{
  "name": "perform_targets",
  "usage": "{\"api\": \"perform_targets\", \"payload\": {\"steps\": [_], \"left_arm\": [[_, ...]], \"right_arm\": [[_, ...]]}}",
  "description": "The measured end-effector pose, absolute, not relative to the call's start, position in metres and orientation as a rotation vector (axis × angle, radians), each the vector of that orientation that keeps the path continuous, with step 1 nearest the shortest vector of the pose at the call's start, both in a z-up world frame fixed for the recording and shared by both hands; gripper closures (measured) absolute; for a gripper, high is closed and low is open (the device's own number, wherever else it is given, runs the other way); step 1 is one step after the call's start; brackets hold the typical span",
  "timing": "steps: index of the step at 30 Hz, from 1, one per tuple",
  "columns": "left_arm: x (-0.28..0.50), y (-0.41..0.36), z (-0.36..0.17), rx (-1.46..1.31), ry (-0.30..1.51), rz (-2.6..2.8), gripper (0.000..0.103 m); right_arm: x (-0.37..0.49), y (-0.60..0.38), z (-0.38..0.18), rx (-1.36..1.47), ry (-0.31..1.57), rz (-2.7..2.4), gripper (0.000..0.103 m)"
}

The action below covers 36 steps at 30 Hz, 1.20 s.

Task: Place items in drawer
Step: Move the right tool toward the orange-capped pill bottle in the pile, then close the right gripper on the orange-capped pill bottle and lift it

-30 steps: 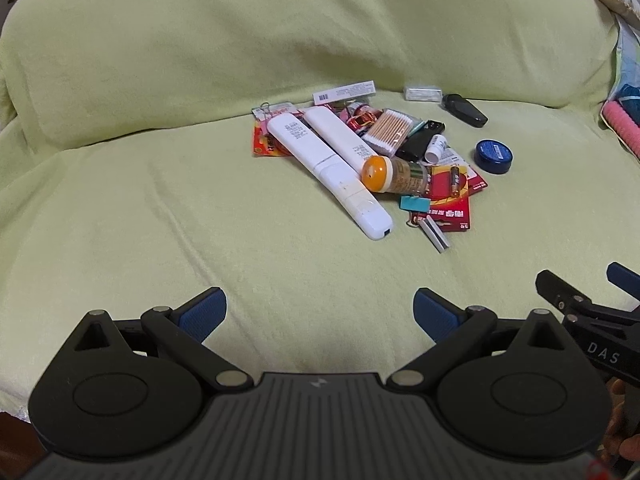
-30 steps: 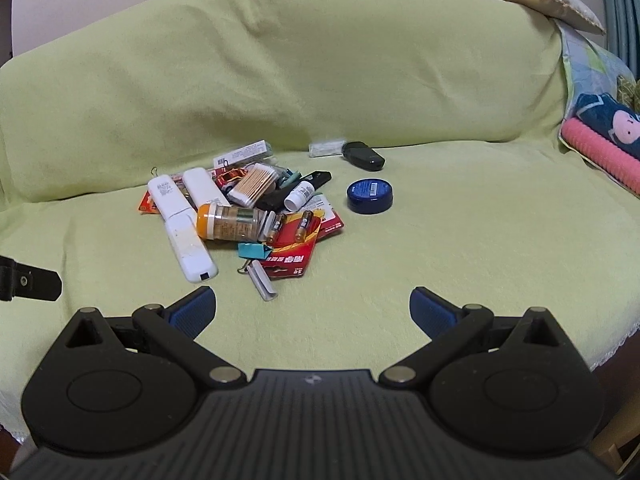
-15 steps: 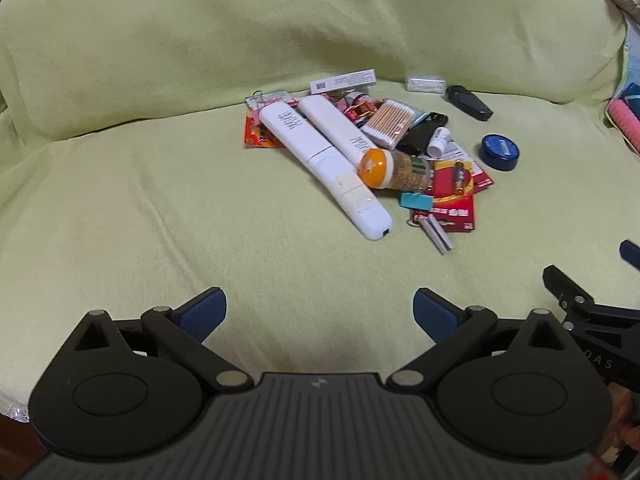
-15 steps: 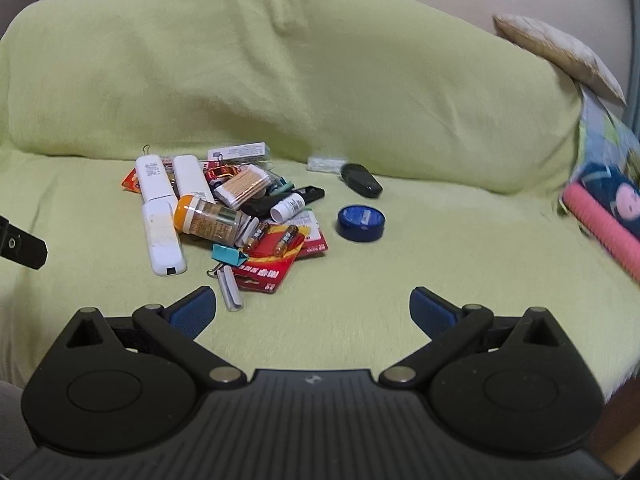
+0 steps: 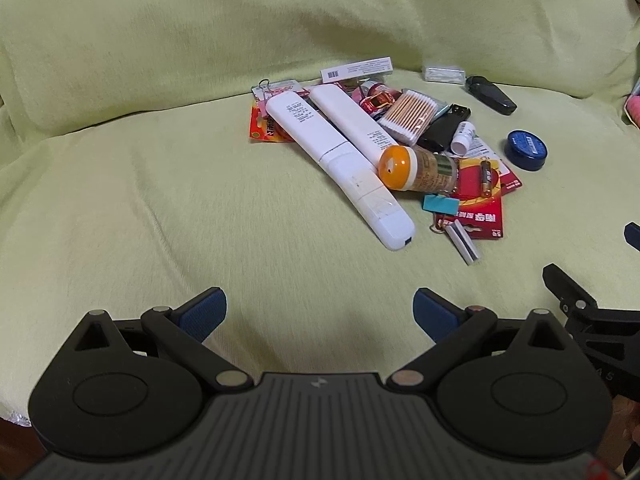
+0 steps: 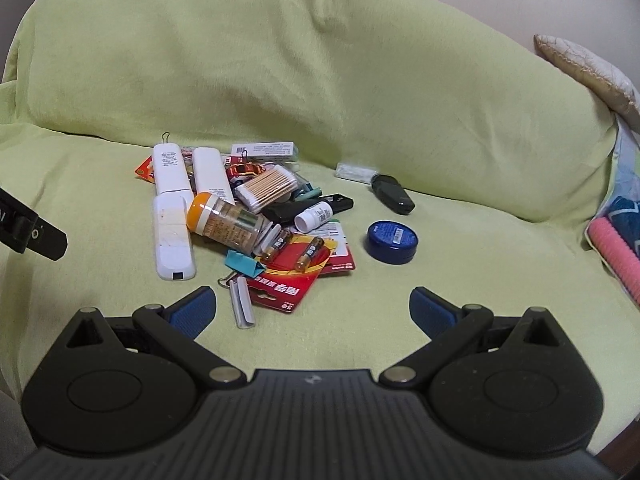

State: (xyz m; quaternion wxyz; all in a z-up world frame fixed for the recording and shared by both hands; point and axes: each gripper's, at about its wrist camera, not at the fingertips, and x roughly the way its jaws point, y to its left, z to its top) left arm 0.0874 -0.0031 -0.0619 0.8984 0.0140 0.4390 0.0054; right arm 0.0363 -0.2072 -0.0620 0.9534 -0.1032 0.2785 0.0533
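Note:
A heap of small items lies on a green-covered sofa seat (image 5: 160,208). It holds two white remotes (image 5: 340,168) (image 6: 172,216), an orange-capped bottle (image 5: 416,168) (image 6: 228,224), a cotton swab pack (image 5: 412,114) (image 6: 270,190), red battery cards (image 5: 480,208) (image 6: 288,276) and a blue round tin (image 5: 527,149) (image 6: 393,242). My left gripper (image 5: 320,312) hovers open in front of the heap, holding nothing. My right gripper (image 6: 312,308) is open too, just short of the battery cards. No drawer is in view.
A black oblong device (image 6: 392,194) and a small clear packet (image 6: 356,170) lie behind the tin. A beige cushion (image 6: 588,72) tops the backrest at right. A pink ribbed roll (image 6: 618,252) lies at the far right. The seat left of the heap is bare cloth.
Both grippers have moved nearer to the heap, which looks larger. The right view has swung left, so the pile sits more central. Both stay open.

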Motion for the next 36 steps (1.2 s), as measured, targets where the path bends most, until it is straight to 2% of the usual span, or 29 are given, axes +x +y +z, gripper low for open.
{"api": "perform_targets", "payload": {"steps": [20, 26, 29, 33, 35, 36], "left_arm": [[0.106, -0.006, -0.063, 0.08, 0.877, -0.013, 0.003], [0.111, -0.002, -0.064, 0.089, 0.861, -0.013, 0.003], [0.115, 0.003, -0.063, 0.089, 0.848, -0.013, 0.003], [0.121, 0.007, -0.064, 0.088, 0.839, -0.018, 0.003], [0.124, 0.009, -0.065, 0.089, 0.836, -0.019, 0.003], [0.125, 0.011, -0.066, 0.089, 0.836, -0.019, 0.003]], "right_arm": [[0.085, -0.207, -0.075, -0.177, 0.659, 0.157, 0.002], [0.099, -0.205, -0.075, -0.231, 0.601, 0.208, 0.002], [0.107, -0.195, -0.075, -0.337, 0.554, 0.247, 0.01], [0.115, -0.174, -0.08, -0.501, 0.498, 0.323, 0.013], [0.117, -0.162, -0.086, -0.585, 0.473, 0.367, 0.02], [0.118, -0.156, -0.09, -0.627, 0.468, 0.387, 0.027]]}}
